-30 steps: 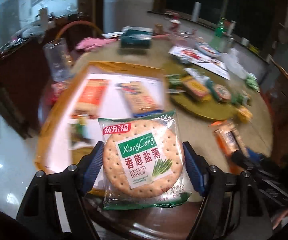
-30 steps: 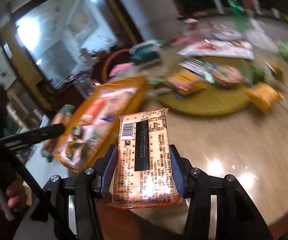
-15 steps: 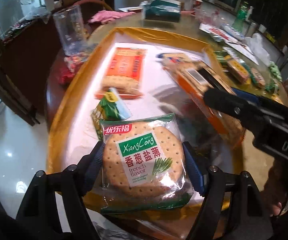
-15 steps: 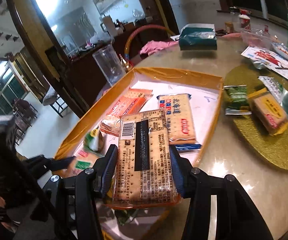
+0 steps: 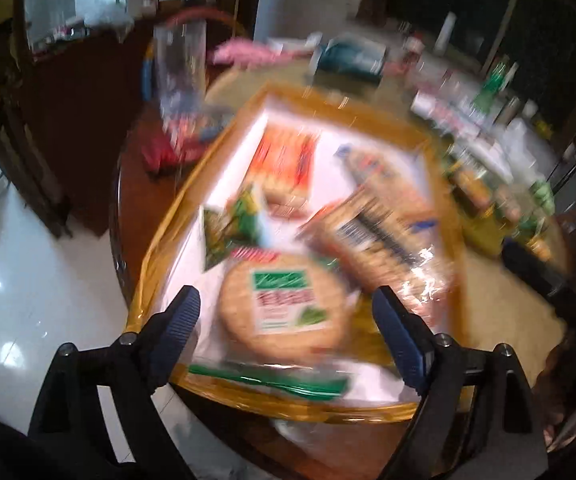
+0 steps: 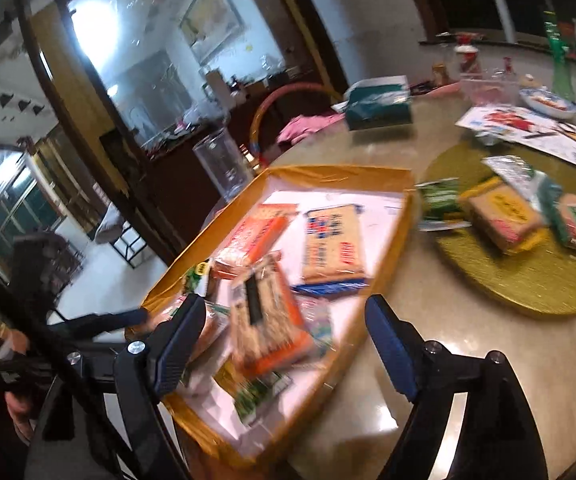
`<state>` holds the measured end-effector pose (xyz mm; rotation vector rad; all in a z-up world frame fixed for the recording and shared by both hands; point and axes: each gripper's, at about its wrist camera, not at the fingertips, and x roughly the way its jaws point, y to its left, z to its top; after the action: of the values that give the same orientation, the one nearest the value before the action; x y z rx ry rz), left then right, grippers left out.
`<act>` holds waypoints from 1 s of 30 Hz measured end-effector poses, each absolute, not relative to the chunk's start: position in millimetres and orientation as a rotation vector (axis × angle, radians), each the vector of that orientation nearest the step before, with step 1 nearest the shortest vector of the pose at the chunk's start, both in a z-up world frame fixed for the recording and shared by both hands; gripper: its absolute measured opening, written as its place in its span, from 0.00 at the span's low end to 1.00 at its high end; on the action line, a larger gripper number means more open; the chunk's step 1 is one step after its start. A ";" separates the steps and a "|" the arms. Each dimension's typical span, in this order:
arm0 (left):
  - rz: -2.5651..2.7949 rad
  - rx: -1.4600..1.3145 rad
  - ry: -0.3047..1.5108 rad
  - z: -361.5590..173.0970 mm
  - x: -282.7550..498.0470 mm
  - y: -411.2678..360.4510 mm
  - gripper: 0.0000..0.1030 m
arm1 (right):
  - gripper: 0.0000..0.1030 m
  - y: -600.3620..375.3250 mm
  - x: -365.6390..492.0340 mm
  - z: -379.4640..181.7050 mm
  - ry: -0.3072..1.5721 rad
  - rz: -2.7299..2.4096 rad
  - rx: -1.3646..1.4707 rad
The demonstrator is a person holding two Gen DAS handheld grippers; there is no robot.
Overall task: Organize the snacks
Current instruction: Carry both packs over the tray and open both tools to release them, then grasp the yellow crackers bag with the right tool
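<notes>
Both our grippers, left (image 5: 286, 318) and right (image 6: 284, 332), gape wide, holding nothing. Round cracker pack (image 5: 284, 312) and barcode-side pack (image 6: 266, 320) lie in the gold tray (image 6: 391, 248). Several snacks on the green mat (image 6: 527, 280) remain unsorted.

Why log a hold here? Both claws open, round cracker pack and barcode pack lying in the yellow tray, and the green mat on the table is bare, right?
Not bare. The right wrist view shows several snack packs lying on the green mat. The rest stands: left claw and right claw open, round cracker pack and barcode pack in the yellow tray.
</notes>
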<state>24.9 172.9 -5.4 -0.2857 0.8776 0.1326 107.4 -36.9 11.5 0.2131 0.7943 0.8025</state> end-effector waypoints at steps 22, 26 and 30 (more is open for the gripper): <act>-0.165 -0.067 0.901 8.5 31.9 -18.1 0.86 | 0.68 -293.6 162.2 -54.6 0.942 0.271 0.538; -0.164 -0.055 0.894 8.9 26.7 -20.9 0.86 | 0.60 -302.5 195.5 -64.9 0.994 0.178 0.590; -0.149 -0.086 0.916 4.8 27.7 -14.5 0.86 | 0.60 -296.0 223.5 -68.4 1.036 0.107 0.605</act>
<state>27.7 -14.5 4.8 -0.0862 0.9162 -0.1487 223.5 -296.0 -68.4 0.6051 1.0358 0.1071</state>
